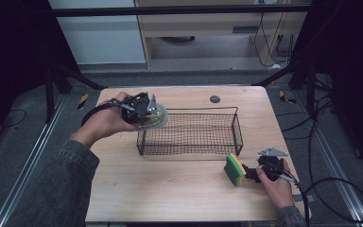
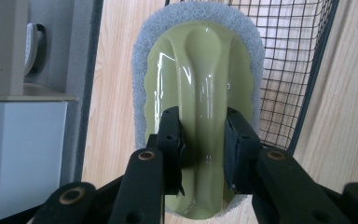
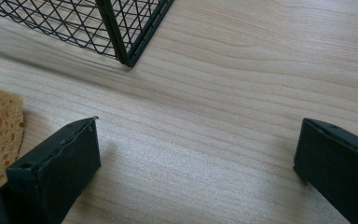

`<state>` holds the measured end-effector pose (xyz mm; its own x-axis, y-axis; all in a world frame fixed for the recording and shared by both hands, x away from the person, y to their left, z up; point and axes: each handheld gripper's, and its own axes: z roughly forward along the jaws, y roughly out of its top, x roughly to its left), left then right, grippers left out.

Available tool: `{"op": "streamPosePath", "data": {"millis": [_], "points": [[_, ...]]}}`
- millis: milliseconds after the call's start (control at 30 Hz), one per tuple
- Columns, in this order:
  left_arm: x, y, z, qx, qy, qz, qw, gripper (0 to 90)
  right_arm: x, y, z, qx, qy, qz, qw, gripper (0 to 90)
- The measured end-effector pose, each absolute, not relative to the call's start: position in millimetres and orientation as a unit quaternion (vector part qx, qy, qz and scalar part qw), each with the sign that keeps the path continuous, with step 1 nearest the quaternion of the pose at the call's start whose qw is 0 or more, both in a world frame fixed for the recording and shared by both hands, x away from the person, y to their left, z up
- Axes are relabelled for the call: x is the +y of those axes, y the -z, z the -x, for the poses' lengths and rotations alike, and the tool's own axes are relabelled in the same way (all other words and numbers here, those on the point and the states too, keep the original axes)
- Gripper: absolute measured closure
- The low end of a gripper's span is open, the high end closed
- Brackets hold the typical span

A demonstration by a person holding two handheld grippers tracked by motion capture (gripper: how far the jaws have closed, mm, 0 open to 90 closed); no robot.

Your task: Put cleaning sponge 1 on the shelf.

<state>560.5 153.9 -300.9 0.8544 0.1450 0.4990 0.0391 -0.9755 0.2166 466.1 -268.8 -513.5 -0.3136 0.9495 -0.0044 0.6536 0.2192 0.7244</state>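
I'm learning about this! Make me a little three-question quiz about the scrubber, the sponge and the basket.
1. True or false: the left tongs are shut on the green handle of the scrubber.
2. Where does the sponge stand? A) inside the wire basket B) on the table, outside the basket's near right corner C) on the floor
3. Fill in: the right tongs are ____, with bare table between them.

Key: 1 true; 2 B; 3 open
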Motion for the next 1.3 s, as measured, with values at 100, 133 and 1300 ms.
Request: {"op": "streamPosePath", "data": {"millis": [100, 133, 1300], "points": [[151.6, 302.3, -561.2, 0.043, -0.269, -0.957, 0.098, 70.8, -268.8, 513.5, -466.0, 0.745, -0.318, -0.538, 0.232, 0.5], [151.0, 303.6, -561.3, 0.042, -0.27, -0.957, 0.094, 70.8, -268.8, 513.5, -466.0, 0.745, -0.318, -0.538, 0.232, 0.5], [127.0, 335.7, -567.6, 0.011, -0.249, -0.964, 0.095, 70.8, -269.0, 513.5, -466.3, 0.746, -0.319, -0.537, 0.232, 0.5]]}}
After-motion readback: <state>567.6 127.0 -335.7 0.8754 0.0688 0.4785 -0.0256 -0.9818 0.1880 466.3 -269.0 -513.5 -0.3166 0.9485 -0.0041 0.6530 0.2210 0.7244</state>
